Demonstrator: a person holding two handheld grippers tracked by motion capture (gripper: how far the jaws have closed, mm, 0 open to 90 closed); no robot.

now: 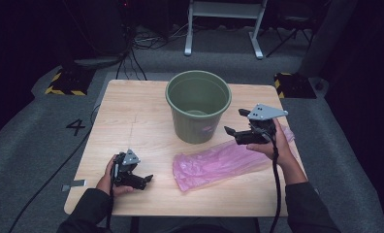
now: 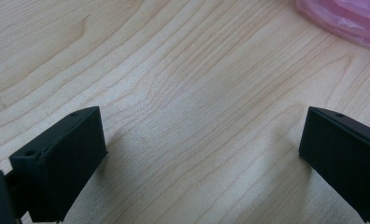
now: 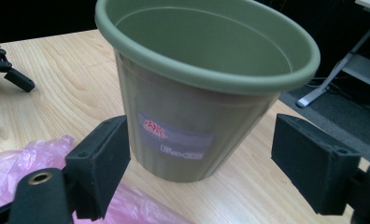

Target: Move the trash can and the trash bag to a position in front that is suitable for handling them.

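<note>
The pink bag [image 1: 219,162] lies flat on the table [image 1: 132,116] beside the green bucket [image 1: 198,104]. My right tongs [image 1: 232,121] hover above it, jaws apart; my left tongs [image 1: 144,177] rest near it, also apart.

Thin pink plastic bag [image 2: 346,18] cut off by left gripper view's top-right corner, round green plastic bucket's [image 3: 206,88] white label text too small to read, bucket base hides bag's far edge.
</note>
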